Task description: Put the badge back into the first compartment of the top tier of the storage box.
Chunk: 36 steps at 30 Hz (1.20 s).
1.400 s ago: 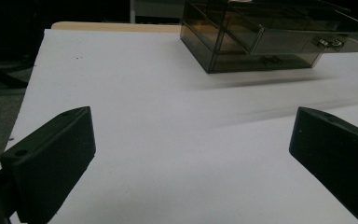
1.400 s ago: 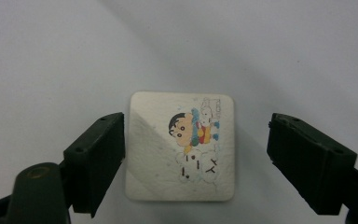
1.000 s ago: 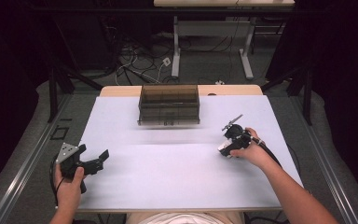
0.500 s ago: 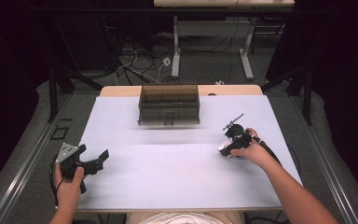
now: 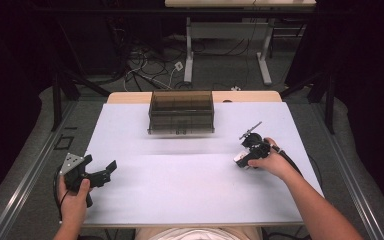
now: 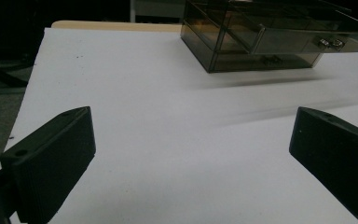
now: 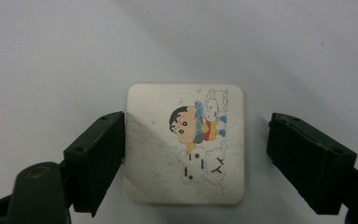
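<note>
- One square white card with a cartoon print (image 7: 185,144) lay flat on the white table (image 5: 190,195), between the right gripper's (image 7: 193,158) parted jaws; the left jaw met its edge, the right stood clear, nothing clamped.
- One smoky transparent drawer box (image 5: 181,111) stood at the far edge.
- The left gripper (image 6: 191,158) hung released, wide apart; its view showed a drawer partly out.

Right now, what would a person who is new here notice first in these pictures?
Most striking is the small square card with a cartoon picture, flat on the white table cover, between the open jaws of the right gripper; whether the left jaw touches its edge is unclear. Next comes the dark see-through drawer box at the far middle of the table. The left gripper waits open at the near left.
</note>
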### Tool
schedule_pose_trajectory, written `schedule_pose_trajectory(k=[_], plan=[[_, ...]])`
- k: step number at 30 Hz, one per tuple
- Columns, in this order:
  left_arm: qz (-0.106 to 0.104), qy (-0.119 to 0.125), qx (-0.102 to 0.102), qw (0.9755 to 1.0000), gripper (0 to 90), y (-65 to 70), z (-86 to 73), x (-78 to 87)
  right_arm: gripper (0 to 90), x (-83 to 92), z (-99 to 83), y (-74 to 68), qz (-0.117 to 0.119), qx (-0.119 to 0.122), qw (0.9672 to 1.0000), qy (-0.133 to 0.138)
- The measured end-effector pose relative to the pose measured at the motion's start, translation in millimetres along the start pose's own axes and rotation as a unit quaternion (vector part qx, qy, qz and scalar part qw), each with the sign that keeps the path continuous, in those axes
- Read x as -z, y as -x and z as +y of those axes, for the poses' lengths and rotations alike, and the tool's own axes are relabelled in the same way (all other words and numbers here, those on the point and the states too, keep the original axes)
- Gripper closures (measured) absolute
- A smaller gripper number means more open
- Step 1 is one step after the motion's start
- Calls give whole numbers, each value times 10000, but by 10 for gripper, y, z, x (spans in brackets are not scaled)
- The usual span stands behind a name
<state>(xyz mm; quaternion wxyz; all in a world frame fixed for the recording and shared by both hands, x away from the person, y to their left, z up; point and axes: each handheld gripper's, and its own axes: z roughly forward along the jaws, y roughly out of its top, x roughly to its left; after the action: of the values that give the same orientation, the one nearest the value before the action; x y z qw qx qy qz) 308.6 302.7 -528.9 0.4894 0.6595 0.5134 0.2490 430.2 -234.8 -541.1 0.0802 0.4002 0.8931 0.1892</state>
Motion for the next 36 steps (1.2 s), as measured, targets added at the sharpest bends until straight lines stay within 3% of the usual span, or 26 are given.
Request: schedule_pose_trajectory(k=[4,5,13,21,36], plan=[[0,1,-1,10000,5,-1,0,1,204,3,2,-2,-18,16,10000,1],[-2,1,0,10000,5,-1,0,1,210,20,7,3,1,47,9999,-111],[-4,0,2,10000,4,0,0,-1,236,18,-4,-9,24,-16,10000,-52],[-5,-3,3,10000,5,1,0,-3,327,38,2,-34,60,67,10000,-29],[-6,-5,14,10000,4,-3,0,-2,328,44,2,-44,21,87,10000,-34]])
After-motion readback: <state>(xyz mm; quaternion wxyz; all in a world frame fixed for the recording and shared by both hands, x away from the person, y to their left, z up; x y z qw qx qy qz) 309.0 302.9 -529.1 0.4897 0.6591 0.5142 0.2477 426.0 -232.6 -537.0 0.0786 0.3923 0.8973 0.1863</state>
